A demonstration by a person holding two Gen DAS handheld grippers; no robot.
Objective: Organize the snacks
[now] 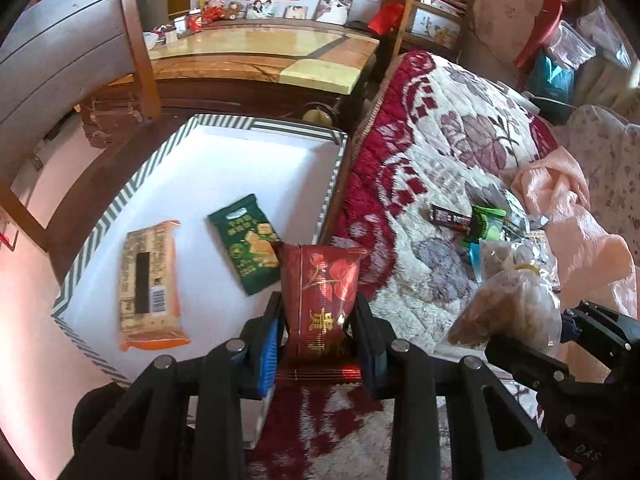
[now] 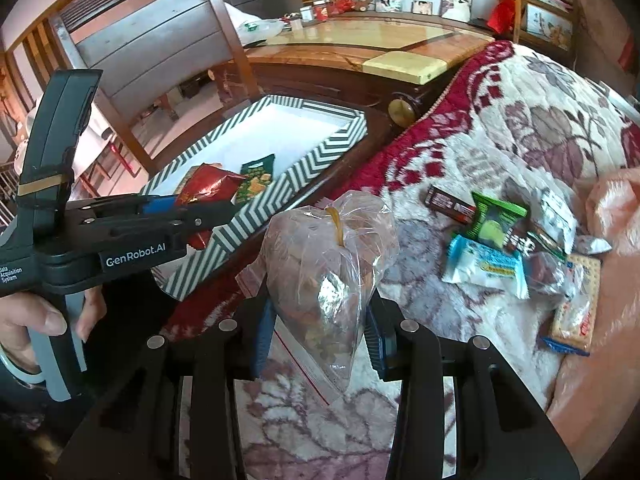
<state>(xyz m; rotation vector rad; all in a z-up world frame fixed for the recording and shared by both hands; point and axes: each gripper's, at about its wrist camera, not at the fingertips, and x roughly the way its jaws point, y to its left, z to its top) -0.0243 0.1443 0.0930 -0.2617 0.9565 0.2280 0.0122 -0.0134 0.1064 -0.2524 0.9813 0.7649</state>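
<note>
My left gripper (image 1: pixel 318 320) is shut on a red snack packet (image 1: pixel 320 300) and holds it over the near right edge of the striped box (image 1: pixel 120 200). In the box lie a green packet (image 1: pixel 248 244) and a tan cracker pack (image 1: pixel 148 284). My right gripper (image 2: pixel 320 316) is shut on a clear plastic bag of brown snacks (image 2: pixel 324 268), held above the blanket. The bag also shows in the left wrist view (image 1: pixel 508 300). The left gripper (image 2: pixel 192 212) with the red packet (image 2: pixel 208 190) shows in the right wrist view over the box (image 2: pixel 312 160).
Several loose snacks lie on the floral blanket (image 2: pixel 520 120): a dark bar (image 2: pixel 450 202), a green packet (image 2: pixel 496 216), a blue-white pack (image 2: pixel 484 266), crackers (image 2: pixel 576 312). A pink cloth (image 1: pixel 560 192) lies at right. A wooden cabinet (image 1: pixel 260 56) stands behind the box.
</note>
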